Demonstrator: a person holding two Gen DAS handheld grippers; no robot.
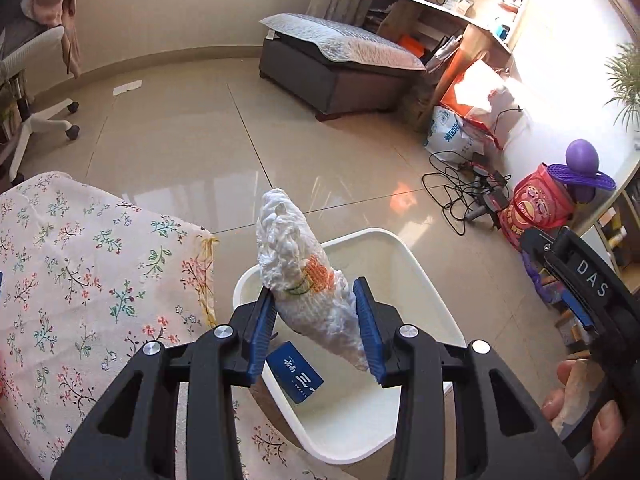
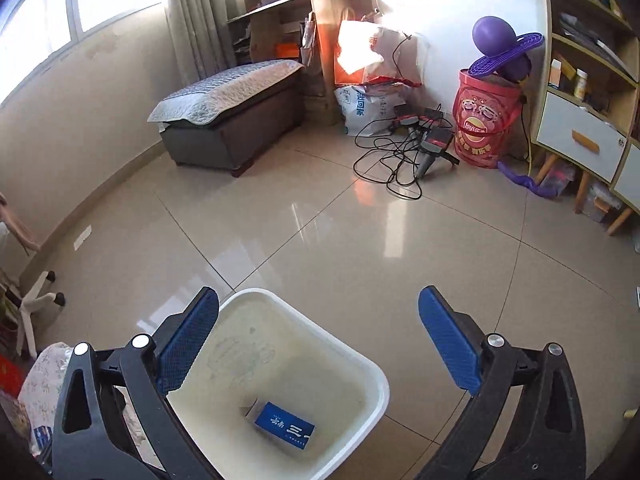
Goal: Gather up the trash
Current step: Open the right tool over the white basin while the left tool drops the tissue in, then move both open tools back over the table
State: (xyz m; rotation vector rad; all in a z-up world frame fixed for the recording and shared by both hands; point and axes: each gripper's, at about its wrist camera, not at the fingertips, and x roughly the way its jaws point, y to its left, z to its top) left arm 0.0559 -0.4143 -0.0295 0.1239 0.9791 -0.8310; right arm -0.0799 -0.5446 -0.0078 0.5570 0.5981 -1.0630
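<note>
Between my left hand-held gripper (image 1: 316, 308) pads sits the crumpled white wad (image 1: 304, 276) with orange print, pinched low on its body, its top sticking out past the fingertips. Jaws are partly closed, both blue pads pressing on it. It hangs over the near-left part of the white bin (image 1: 424, 280), close to the rim by the floral-cloth counter (image 1: 100, 264).

How I'd do the drop: nudge further toward the bin's middle first, so the wad clears the rim. Then open wide in one go; it's soft and could cling to a ribbed pad. Its long end leans away from me, so I judge it may tip outward as it falls. Keep low.

Right hand-held gripper (image 2: 320, 344) is spread wide with nothing in it, over the same bin. The blue box (image 2: 286, 426) already lies on the bin's floor.

Pose: both grippers pitch steeply downward into the bin. In the left wrist view the right one sits just beside mine at the right edge, the person's fingers (image 1: 560, 396) wrapped on its handle. Watch for a clash there.
</note>
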